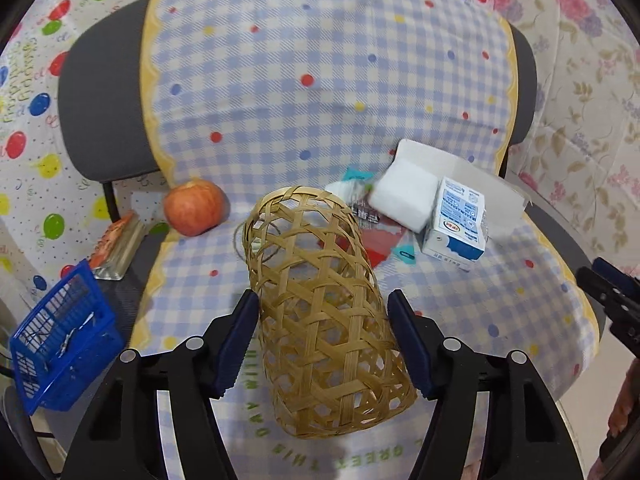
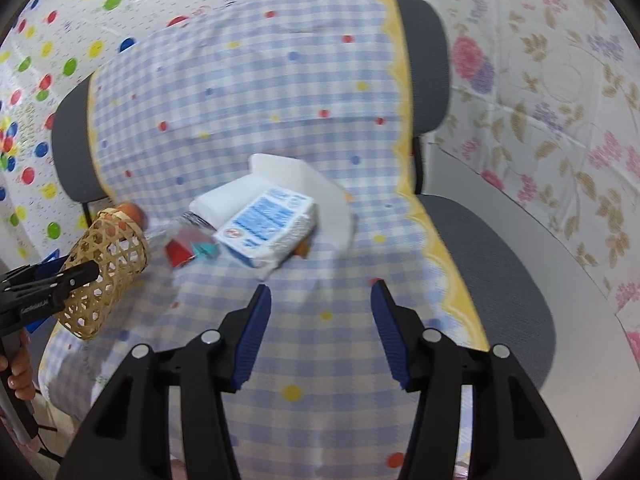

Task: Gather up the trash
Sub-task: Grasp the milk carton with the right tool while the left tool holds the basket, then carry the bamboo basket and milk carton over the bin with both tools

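Observation:
A woven bamboo basket (image 1: 320,300) lies tilted between the fingers of my left gripper (image 1: 322,300), whose blue pads press on its two sides. From the right wrist view the basket (image 2: 104,272) hangs off the seat's left edge in that gripper (image 2: 60,280). On the checked cloth sits a blue-and-white milk carton (image 1: 456,224) (image 2: 268,228) beside a white soft pack (image 1: 404,196) and an open white box (image 1: 472,172). Red and teal wrappers (image 1: 376,240) (image 2: 192,248) lie behind the basket. My right gripper (image 2: 320,290) stands open over bare cloth in front of the carton.
A red apple (image 1: 194,208) rests at the seat's left. A blue plastic crate (image 1: 60,336) and a snack packet (image 1: 116,244) sit lower left, off the chair (image 2: 500,280). A hand (image 2: 18,368) grips the left tool. Patterned sheets hang behind.

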`<state>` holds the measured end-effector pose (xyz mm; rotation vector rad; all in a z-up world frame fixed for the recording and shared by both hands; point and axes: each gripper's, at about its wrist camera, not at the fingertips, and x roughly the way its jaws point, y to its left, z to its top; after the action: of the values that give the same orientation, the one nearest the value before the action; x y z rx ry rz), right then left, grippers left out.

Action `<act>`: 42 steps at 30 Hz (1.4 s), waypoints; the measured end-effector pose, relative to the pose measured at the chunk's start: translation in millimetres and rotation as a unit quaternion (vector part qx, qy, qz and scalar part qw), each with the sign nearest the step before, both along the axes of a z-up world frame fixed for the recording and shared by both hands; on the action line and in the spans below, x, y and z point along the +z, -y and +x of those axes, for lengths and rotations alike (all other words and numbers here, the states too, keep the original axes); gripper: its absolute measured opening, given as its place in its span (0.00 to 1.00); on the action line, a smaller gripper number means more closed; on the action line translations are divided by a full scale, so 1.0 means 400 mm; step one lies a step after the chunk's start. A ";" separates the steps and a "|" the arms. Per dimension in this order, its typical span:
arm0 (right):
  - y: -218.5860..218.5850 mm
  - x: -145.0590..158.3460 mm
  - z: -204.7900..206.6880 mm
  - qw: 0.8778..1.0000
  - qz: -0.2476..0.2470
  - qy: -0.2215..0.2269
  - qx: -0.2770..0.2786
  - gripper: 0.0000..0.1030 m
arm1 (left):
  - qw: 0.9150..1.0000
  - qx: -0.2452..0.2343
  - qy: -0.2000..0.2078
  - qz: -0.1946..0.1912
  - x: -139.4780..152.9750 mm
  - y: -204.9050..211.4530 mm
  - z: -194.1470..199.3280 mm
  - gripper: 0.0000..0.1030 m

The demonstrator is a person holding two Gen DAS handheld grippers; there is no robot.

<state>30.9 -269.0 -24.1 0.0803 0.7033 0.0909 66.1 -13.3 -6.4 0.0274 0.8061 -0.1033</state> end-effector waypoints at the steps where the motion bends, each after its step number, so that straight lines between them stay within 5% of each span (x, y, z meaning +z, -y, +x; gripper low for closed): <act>1: -0.013 0.001 0.003 1.000 -0.001 0.000 0.005 0.55 | 1.000 0.001 0.001 -0.002 0.002 -0.005 -0.006 0.64; 5: -0.055 -0.004 0.023 1.000 -0.003 -0.002 0.018 0.56 | 1.000 0.008 0.008 -0.011 0.008 -0.042 -0.018 0.64; 9: -0.081 -0.033 0.072 1.000 0.006 -0.014 0.015 0.73 | 1.000 0.015 0.017 -0.019 0.011 -0.071 -0.019 0.64; 11: -0.095 -0.047 0.106 1.000 0.011 -0.018 0.010 0.73 | 1.000 0.016 0.018 -0.019 0.008 -0.077 -0.015 0.64; 15: -0.129 -0.078 0.181 0.999 0.020 -0.026 -0.008 0.94 | 0.999 0.020 0.015 -0.028 -0.005 -0.089 0.006 0.64; 25: -0.194 -0.144 0.337 0.995 0.003 -0.074 -0.068 0.94 | 0.999 0.020 0.010 -0.035 -0.019 -0.099 0.028 0.64; 27: -0.196 -0.154 0.335 0.994 -0.002 -0.079 -0.072 0.85 | 0.999 0.020 0.009 -0.036 -0.020 -0.099 0.028 0.64; 32: -0.185 -0.122 0.252 0.997 -0.006 -0.055 -0.048 0.70 | 0.999 0.011 0.011 -0.036 -0.015 -0.089 0.002 0.63; 42: -0.089 -0.002 0.003 0.999 0.034 -0.021 -0.001 0.67 | 0.998 -0.046 0.020 -0.044 0.014 -0.006 -0.117 0.63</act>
<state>32.0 -233.2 -25.1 0.1476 0.7413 0.1116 19.5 -10.8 -0.6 -0.0165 0.7602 -0.2249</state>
